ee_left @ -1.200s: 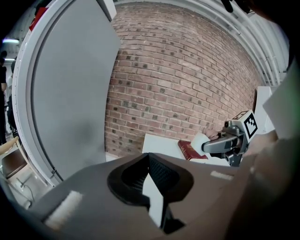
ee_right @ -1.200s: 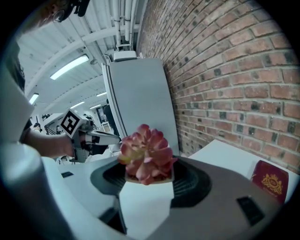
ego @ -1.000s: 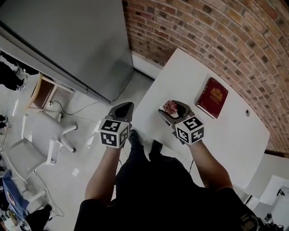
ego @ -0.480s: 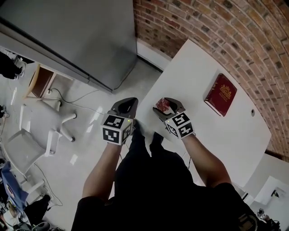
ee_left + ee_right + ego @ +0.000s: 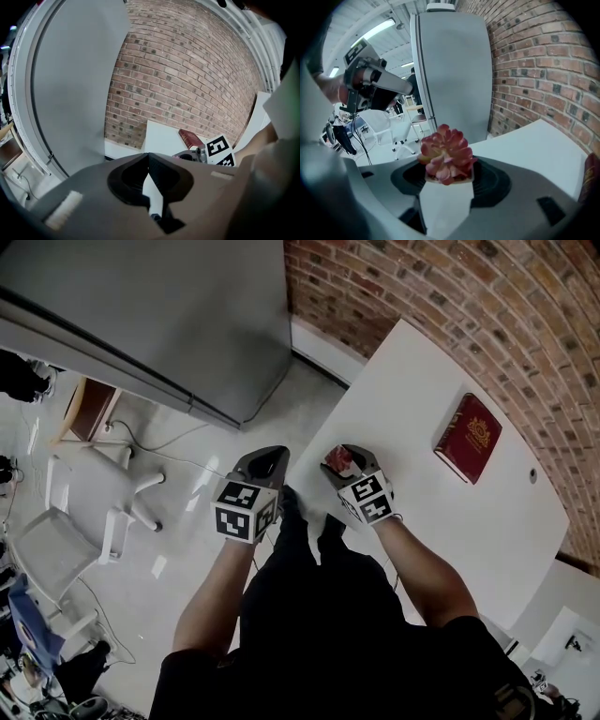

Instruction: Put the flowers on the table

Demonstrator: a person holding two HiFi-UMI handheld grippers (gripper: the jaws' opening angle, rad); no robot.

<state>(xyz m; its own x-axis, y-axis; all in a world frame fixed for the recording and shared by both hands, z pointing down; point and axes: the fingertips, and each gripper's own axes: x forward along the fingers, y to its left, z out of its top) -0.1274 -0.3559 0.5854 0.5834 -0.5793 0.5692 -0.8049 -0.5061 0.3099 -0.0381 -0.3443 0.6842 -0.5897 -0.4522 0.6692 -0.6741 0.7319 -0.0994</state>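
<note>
Right claw (image 5: 349,461): clamped on a small white pot (image 5: 445,201) that carries the flowers (image 5: 446,154), a pink-red rosette standing upright above the jaw tips. Left claw (image 5: 261,463): jaws together, nothing between them, held beside the right one, off the table's near edge and over the floor (image 5: 187,493). The flowers hang at the near corner of the white table (image 5: 422,521); no view settles whether the pot's base touches the top. Judgement: the step in hand is the set-down, not yet done. To do it well, bring the pot further in from the edge, keep it level, lower until the base sits flat, and only then part the jaws so it does not tip. The tabletop is flat, matte and bare apart from a red book (image 5: 468,438) lying well away toward the brick wall (image 5: 487,306). A tall grey panel (image 5: 159,324) stands left of the table; a white chair (image 5: 66,549) stands on the pale floor further left.
</note>
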